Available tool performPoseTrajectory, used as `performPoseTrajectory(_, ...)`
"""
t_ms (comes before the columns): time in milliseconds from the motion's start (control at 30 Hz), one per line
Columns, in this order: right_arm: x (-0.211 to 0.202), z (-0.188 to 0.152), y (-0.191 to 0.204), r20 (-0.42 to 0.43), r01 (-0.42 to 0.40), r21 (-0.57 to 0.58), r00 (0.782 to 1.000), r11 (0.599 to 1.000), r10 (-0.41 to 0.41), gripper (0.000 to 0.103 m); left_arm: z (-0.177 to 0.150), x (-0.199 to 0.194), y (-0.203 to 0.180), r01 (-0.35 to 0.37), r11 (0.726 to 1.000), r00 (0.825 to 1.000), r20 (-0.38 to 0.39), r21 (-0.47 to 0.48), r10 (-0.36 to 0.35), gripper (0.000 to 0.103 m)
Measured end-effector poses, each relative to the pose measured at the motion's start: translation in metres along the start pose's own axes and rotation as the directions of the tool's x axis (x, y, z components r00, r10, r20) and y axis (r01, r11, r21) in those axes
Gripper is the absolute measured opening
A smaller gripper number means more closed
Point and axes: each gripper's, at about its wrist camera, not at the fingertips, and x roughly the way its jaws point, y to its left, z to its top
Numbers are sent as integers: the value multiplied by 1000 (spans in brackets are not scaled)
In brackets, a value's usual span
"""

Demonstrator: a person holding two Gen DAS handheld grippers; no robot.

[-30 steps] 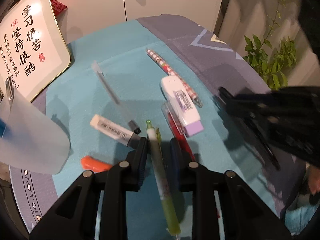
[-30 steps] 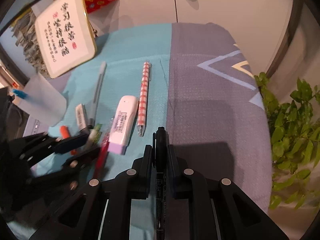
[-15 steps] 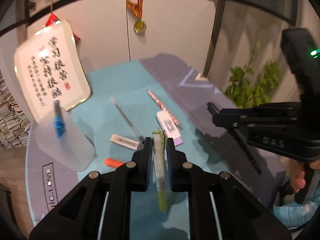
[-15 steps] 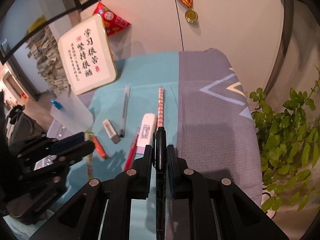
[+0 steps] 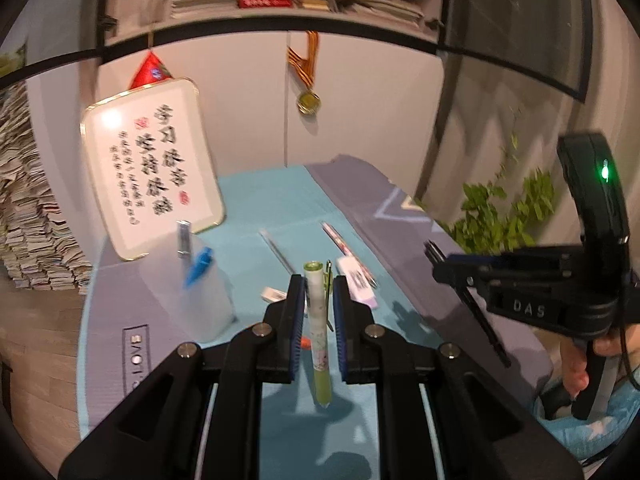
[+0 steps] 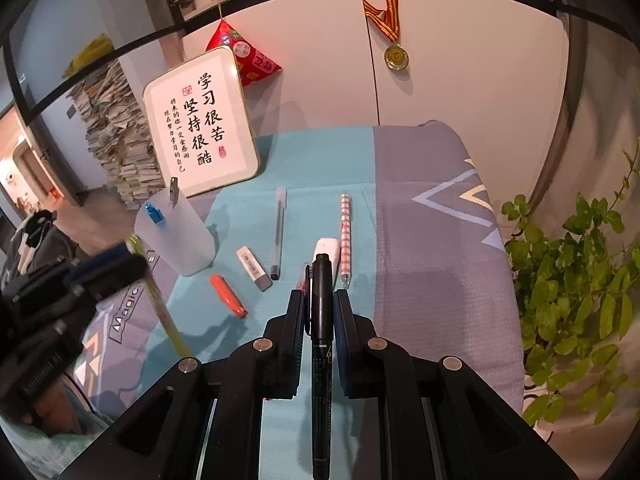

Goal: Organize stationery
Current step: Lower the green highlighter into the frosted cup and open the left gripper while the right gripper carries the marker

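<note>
My left gripper [image 5: 316, 284] is shut on a green pen [image 5: 319, 332], held up above the table. My right gripper [image 6: 320, 300] is shut on a black marker [image 6: 321, 344], also lifted. A translucent pen cup [image 6: 176, 236] stands at the left with a blue pen [image 6: 154, 213] and a clip in it. On the teal mat lie a grey gel pen [image 6: 279, 232], a checked red-white pen [image 6: 345, 236], a white correction tape [image 6: 329, 246], a white eraser [image 6: 253, 267], an orange cutter [image 6: 228, 296] and a red pen, mostly hidden by the marker.
A framed calligraphy board [image 6: 202, 124] leans on the white cabinet behind the cup. A medal [image 6: 396, 58] hangs on the cabinet door. A leafy plant [image 6: 576, 272] stands right of the table. Stacked papers [image 6: 116, 136] rise at far left. A hand [image 5: 576, 364] holds the right gripper.
Both grippers have risen off the mat, each carrying its pen. The left one closed fully on the green pen and tilted up, so the cabinet and shelf now show.
</note>
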Motion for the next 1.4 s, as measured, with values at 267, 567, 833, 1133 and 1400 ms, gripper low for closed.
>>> performPoseTrajectory(267, 2, 4, 19, 0, 1, -29, 1000, 1000, -1, 15, 12, -27, 38, -86, 994, 990, 105, -64, 93, 12)
performPoseTrajectory(567, 9, 16, 44, 4, 8, -66, 1000, 998, -8, 15, 36, -53, 79, -142, 979, 946, 272, -145, 177, 12)
performPoseTrajectory(833, 16, 19, 56, -5, 24, -85, 1000, 996, -25, 15, 45, -14, 100, -158, 972, 954, 225, -176, 196, 12)
performPoseTrajectory(1133, 22, 27, 55, -2, 42, -66, 999, 997, -42, 15, 27, 18, 115, -146, 969, 975, 136, -198, 175, 12)
performPoseTrajectory(1400, 29, 31, 57, -9, 30, -66, 1000, 997, -30, 15, 15, 29, 116, -148, 970, 983, 81, -191, 166, 12)
